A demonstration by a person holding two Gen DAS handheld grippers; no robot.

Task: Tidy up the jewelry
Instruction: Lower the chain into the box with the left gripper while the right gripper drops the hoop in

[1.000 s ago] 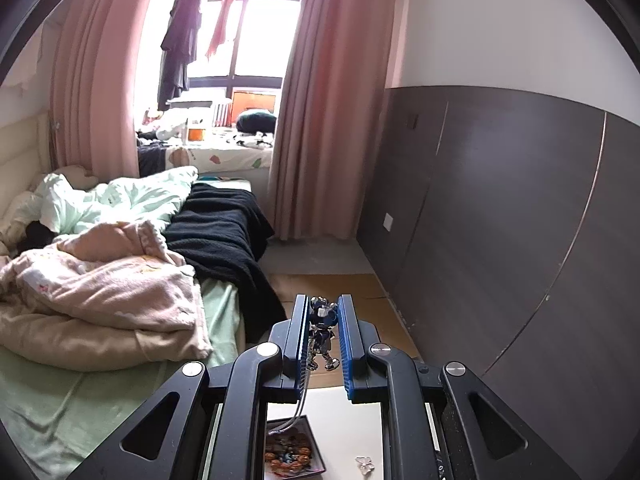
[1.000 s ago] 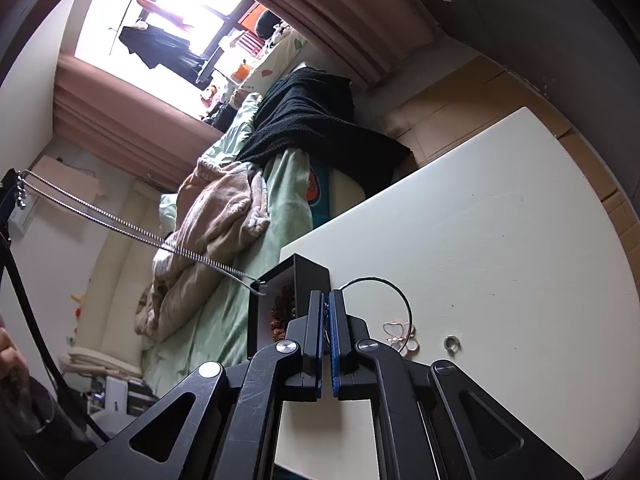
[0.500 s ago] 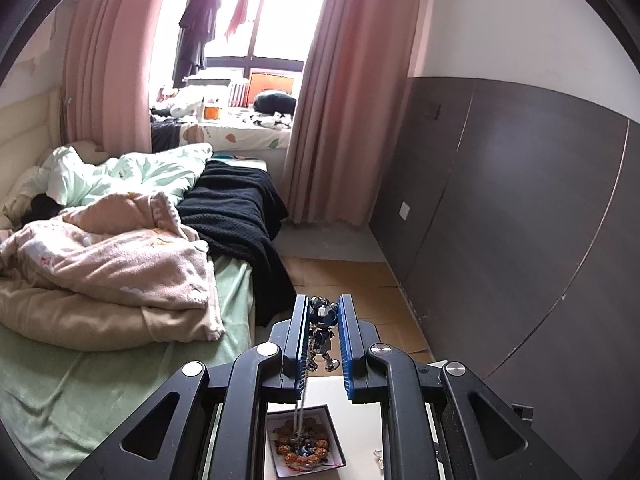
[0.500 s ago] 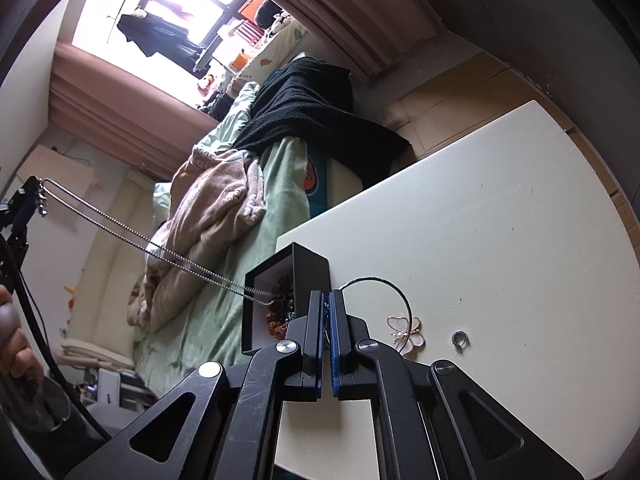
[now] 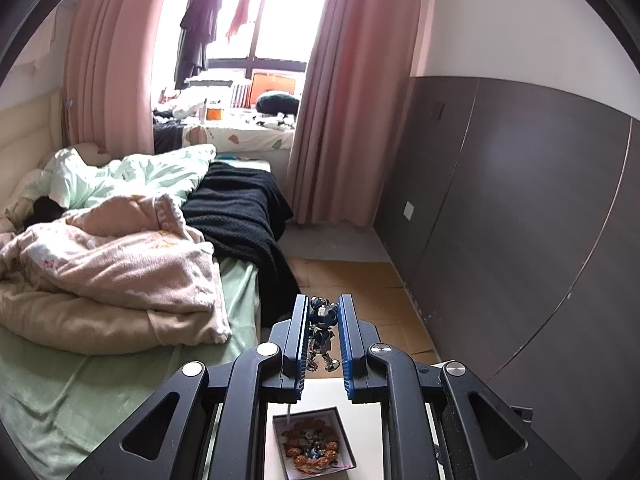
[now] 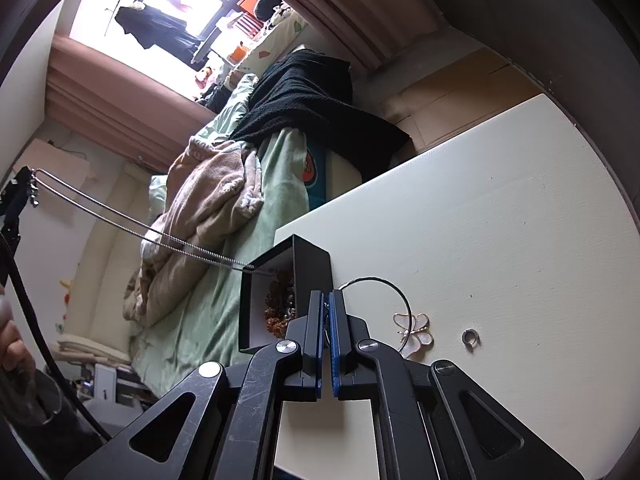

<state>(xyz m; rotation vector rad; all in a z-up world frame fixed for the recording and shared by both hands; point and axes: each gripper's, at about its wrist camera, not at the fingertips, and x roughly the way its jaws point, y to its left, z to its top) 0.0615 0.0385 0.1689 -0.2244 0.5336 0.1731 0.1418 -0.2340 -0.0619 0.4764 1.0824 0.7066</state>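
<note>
My left gripper [image 5: 323, 308] is shut on a blue and silver robot pendant [image 5: 321, 332], held high above the table. Its silver chain [image 6: 132, 230] hangs down into a small black jewelry box [image 6: 312, 258], which holds an orange bead bracelet [image 5: 310, 446]. The box also shows below the left gripper [image 5: 344, 436]. My right gripper [image 6: 326, 298] is shut, low over the white table [image 6: 500, 216], beside the box; a thin wire shows between its pads. A black wire choker [image 6: 394, 294], a butterfly ornament [image 6: 414, 328] and a small silver ring [image 6: 469, 337] lie on the table to its right.
A bed [image 5: 100, 264] with pink, green and black blankets runs along the table's left side. A dark panelled wall [image 5: 520, 220] is on the right. Pink curtains [image 5: 340, 100] frame a window at the far end.
The left gripper has moved so the jewelry box sits more directly under it, and the chain's lower end has dropped further into the box. The right gripper has barely moved.
</note>
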